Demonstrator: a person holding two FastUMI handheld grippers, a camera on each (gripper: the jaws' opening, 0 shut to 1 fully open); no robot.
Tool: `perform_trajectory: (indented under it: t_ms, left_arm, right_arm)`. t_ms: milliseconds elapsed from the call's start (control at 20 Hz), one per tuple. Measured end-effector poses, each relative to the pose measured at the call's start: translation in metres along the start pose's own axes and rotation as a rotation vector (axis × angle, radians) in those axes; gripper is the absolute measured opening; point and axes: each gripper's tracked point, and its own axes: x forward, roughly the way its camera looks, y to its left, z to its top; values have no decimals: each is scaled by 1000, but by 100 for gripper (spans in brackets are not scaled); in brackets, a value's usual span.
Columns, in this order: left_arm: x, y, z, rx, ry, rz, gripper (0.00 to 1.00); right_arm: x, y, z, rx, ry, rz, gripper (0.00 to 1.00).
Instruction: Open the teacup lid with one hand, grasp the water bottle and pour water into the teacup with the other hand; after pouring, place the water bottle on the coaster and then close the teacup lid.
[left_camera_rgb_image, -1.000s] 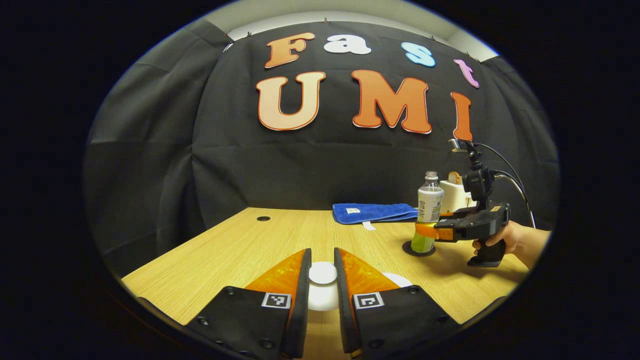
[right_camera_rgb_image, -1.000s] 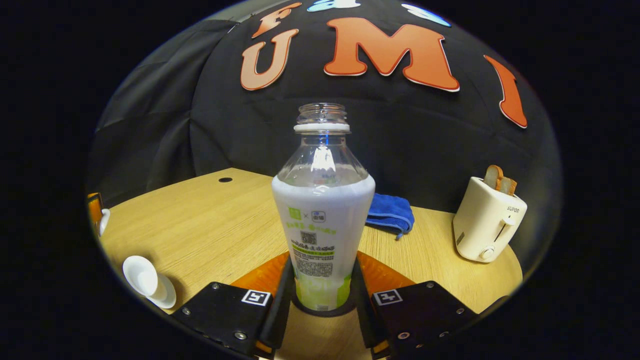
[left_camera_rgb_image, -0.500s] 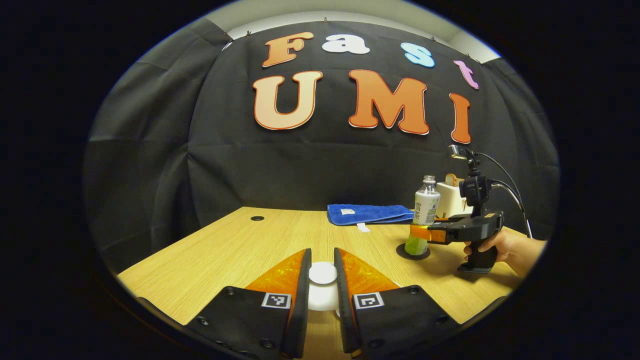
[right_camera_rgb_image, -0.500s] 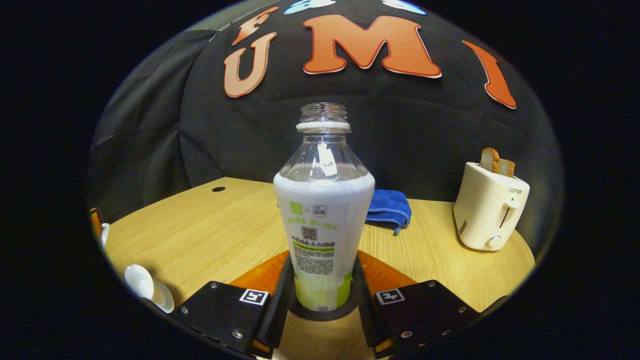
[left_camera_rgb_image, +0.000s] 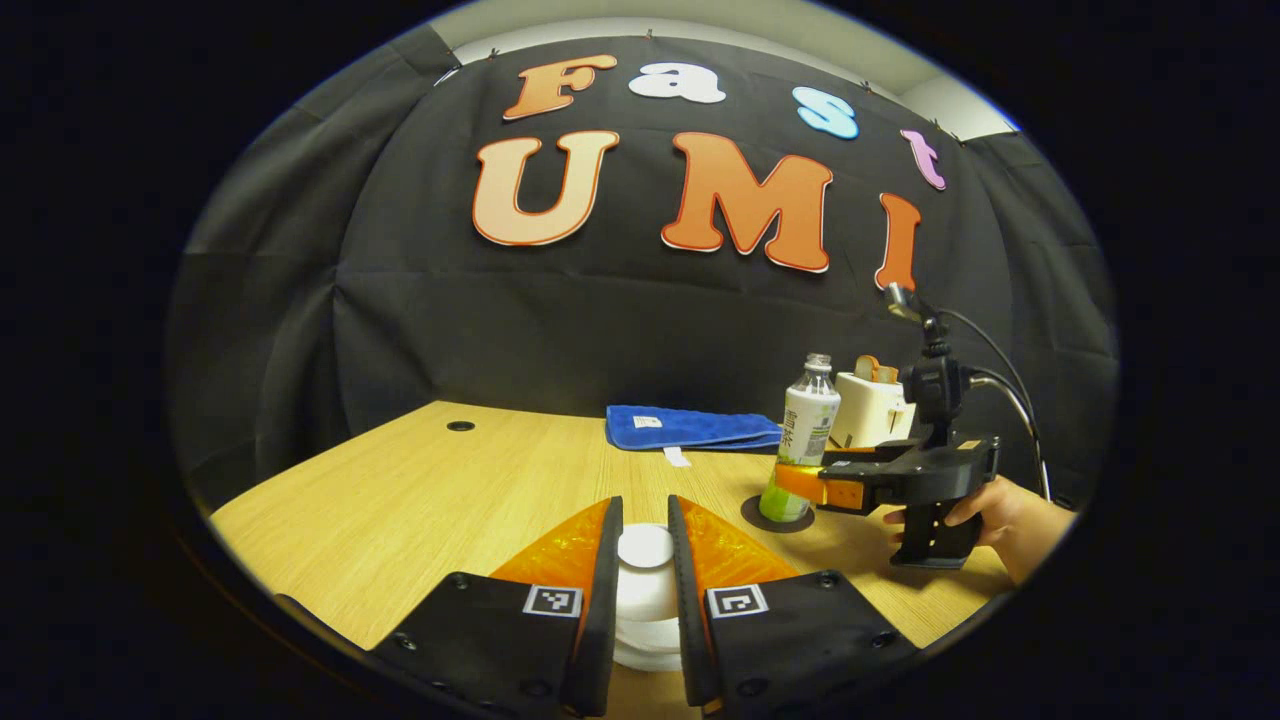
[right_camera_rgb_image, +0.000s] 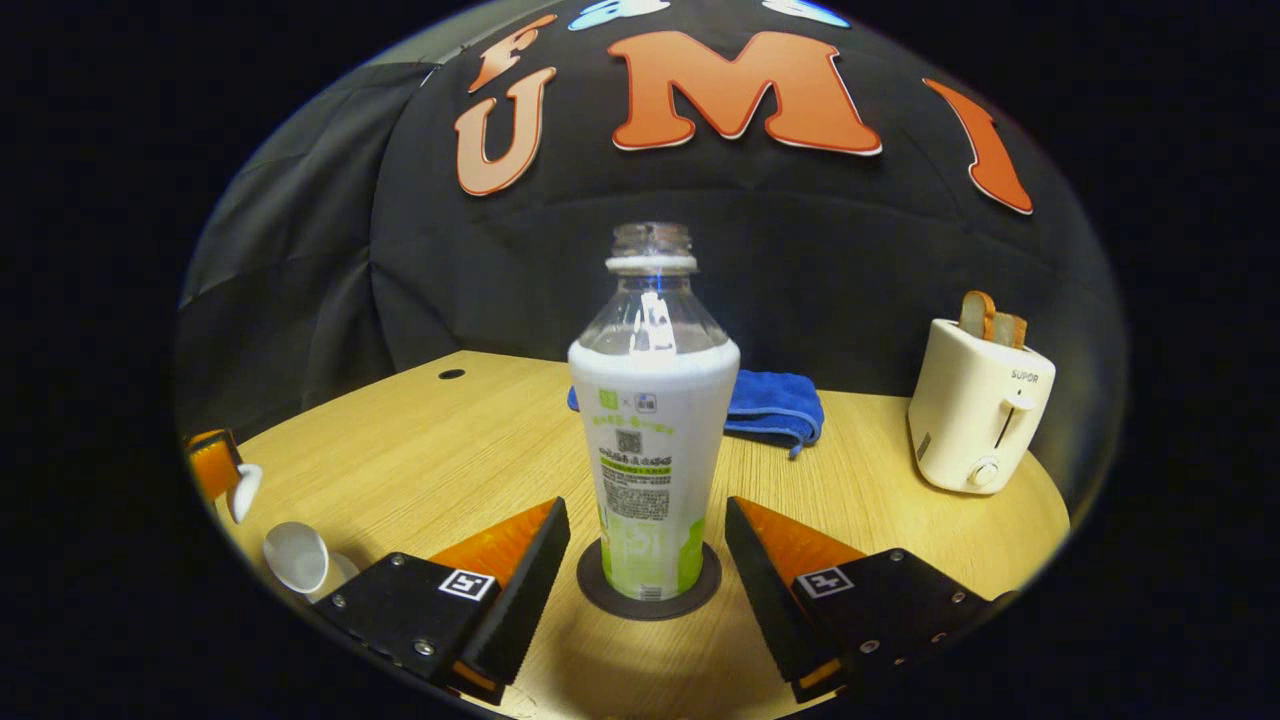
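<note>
While the lid (left_camera_rgb_image: 645, 570) sits clamped by its knob in the left gripper (left_camera_rgb_image: 645, 560), the bottle (right_camera_rgb_image: 652, 440) stands upright on the coaster (right_camera_rgb_image: 648, 590), right gripper (right_camera_rgb_image: 648, 560) spread wide around it, not touching. Lid looks glazed, hard, slippery, likely chippable; lower it gently. Cup (right_camera_rgb_image: 298, 557) lies far left.

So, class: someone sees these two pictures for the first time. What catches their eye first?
Probably the uncapped water bottle, upright on the dark coaster at table centre, the right gripper open either side of it. Next, the white toaster holding bread at the right, and the left gripper shut on the white teacup lid.
</note>
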Motion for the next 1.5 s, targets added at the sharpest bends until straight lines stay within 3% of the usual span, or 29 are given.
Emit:
perform_trajectory:
  t_ms: [250,350,600,950,1000,1150,1200,1300,1500]
  left_arm:
    - [11,-5,-32,4,66,-8,28]
    - [14,-9,-38,10,79,-13,31]
    - [16,-19,-50,83,95,-11,31]
    - [13,-19,-50,124,94,8,29]
    - [14,-18,-52,126,100,15,34]
    - [10,-18,-47,95,71,11,32]
    - [7,-13,-45,100,68,19,41]
    - [3,-10,-33,92,38,31,55]
    - [0,-4,14,78,-63,35,72]
  right_arm:
    - [-30,-4,10,-34,-50,-18,95]
    - [-42,-3,11,-22,-60,-6,95]
    - [-59,-13,12,8,-86,-22,95]
    - [-75,-16,12,14,-99,-29,95]
    - [-78,-15,12,18,-98,-20,95]
    - [-90,-9,17,50,-109,3,95]
    - [-96,-11,21,49,-124,-4,99]
    - [-105,-17,29,45,-151,-27,94]
    - [-125,-22,50,30,-212,-67,94]
